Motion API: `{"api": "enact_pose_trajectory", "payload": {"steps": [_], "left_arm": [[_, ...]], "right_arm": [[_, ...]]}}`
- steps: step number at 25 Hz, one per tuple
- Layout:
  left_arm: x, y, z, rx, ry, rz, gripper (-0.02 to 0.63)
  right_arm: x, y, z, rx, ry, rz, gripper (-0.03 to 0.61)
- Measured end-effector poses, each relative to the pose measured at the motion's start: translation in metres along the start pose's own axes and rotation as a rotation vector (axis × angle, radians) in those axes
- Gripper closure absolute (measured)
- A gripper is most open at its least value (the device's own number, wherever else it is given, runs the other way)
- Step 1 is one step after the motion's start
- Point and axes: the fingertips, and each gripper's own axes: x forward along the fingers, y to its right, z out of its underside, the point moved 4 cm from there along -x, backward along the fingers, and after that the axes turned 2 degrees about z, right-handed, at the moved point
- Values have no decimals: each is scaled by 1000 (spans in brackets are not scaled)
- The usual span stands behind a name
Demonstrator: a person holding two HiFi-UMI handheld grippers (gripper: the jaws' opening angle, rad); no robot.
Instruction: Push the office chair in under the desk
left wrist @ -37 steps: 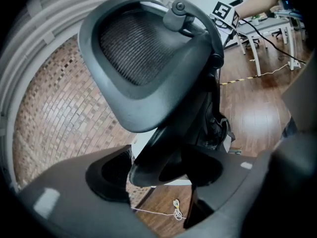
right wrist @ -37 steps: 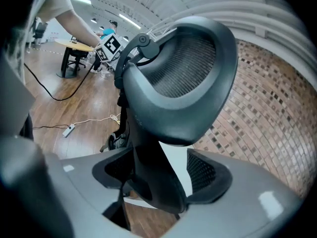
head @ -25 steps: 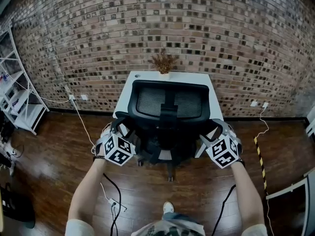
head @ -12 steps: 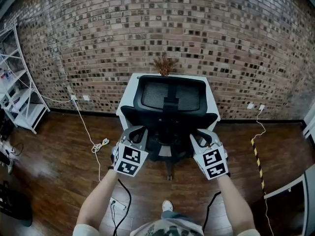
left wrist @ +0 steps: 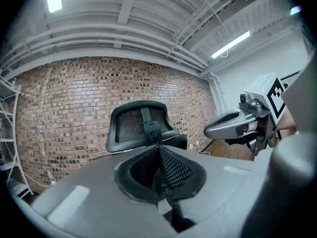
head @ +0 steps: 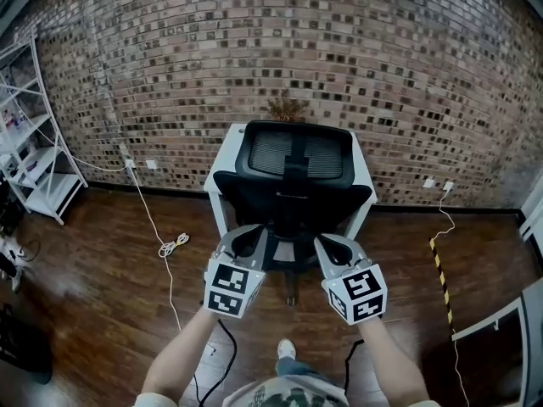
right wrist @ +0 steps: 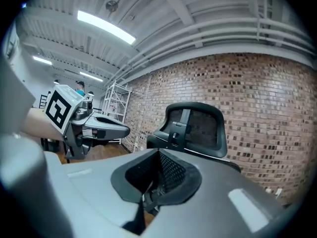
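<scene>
While only the head view shows the desk [head: 225,155], their own views show left gripper [left wrist: 160,150] and right gripper [right wrist: 157,157] closed, empty.

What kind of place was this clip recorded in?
Probably a loft-style office or workshop space: a white desk with a mesh office chair stands against a bare brick wall, with a white shelving rack at the left on a dark wood floor.

Light's pretty even here, all from the long white ceiling tube lights [right wrist: 106,28]. My head view bows the red brick wall [head: 254,49] toward its edges; the glossy dark wood floor [head: 85,278] has soft glare. Gripper views: black corners, black mesh office chair [left wrist: 141,128] sharp.
</scene>
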Motion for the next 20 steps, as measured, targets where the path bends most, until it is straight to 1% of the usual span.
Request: {"api": "enact_pose_trajectory", "payload": {"steps": [9, 15, 20], "left_arm": [[-35, 41, 2, -72, 33, 42, 598], [-50, 61, 4, -78, 16, 57, 598], [-58, 69, 15, -98, 0, 73, 598]], "right_arm": [[-36, -31, 1, 64, 30, -35, 578], [-53, -41, 3, 95, 37, -42, 578], [-60, -51, 12, 105, 35, -42, 578]]}}
